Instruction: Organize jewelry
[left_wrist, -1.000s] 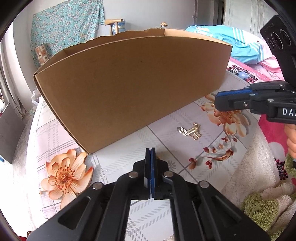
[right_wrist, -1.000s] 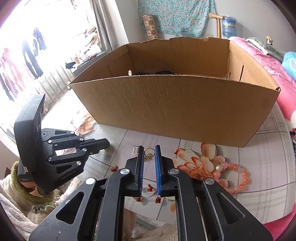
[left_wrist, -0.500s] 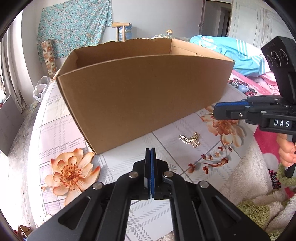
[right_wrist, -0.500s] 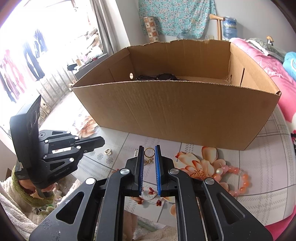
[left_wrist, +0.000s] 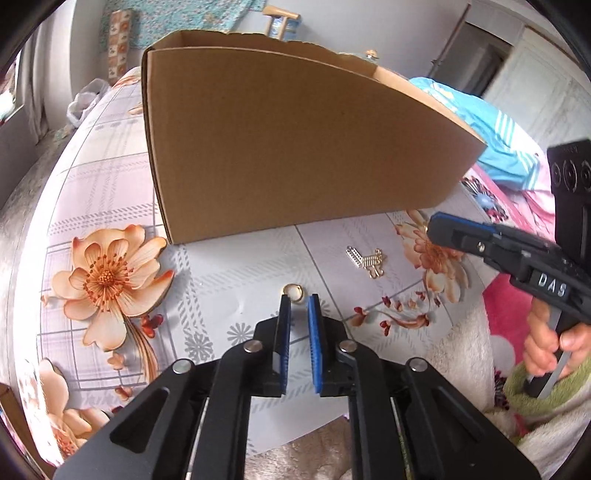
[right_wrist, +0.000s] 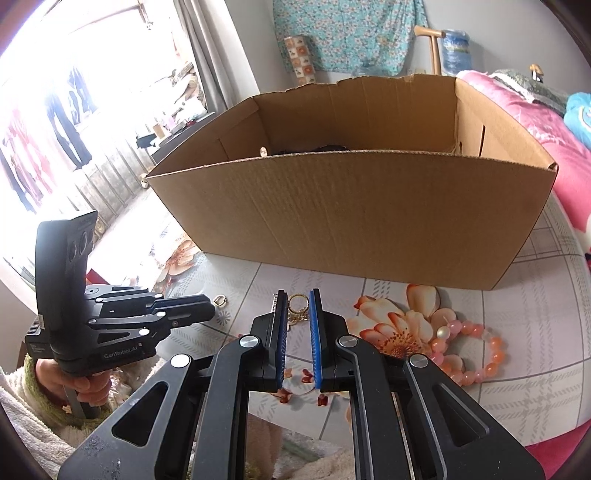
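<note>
Three pieces of jewelry lie loose on the flowered desk (right_wrist: 535, 310) in front of the cardboard box (right_wrist: 351, 214): a small gold ring (left_wrist: 294, 292), a gold keychain charm (left_wrist: 367, 259) and a pink-orange bead bracelet (right_wrist: 467, 350). Sth dark already sits inside the box, too hidden to name.

Left claw (left_wrist: 298, 308) has just been opening; its blue pads stand a little apart w/ nothing between them, tips right behind the ring, which lies flat on the desk just ahead. Right claw (right_wrist: 297, 301) hovers over the charm, pads slightly apart too, not pressing on anything; the charm's round loop shows in the gap past the tips.

Step in hand, as I read it: lining up a pick, left on the ring, right on the charm. Bracelet untouched, off to the right.

Next move prob needs the left claw to widen a bit more, drop so the pads straddle the ring, then pinch. Ring is thin, flat and slick, so tips must go right down to the desk or it may skid away. Then lift and carry over the box's near wall.
</note>
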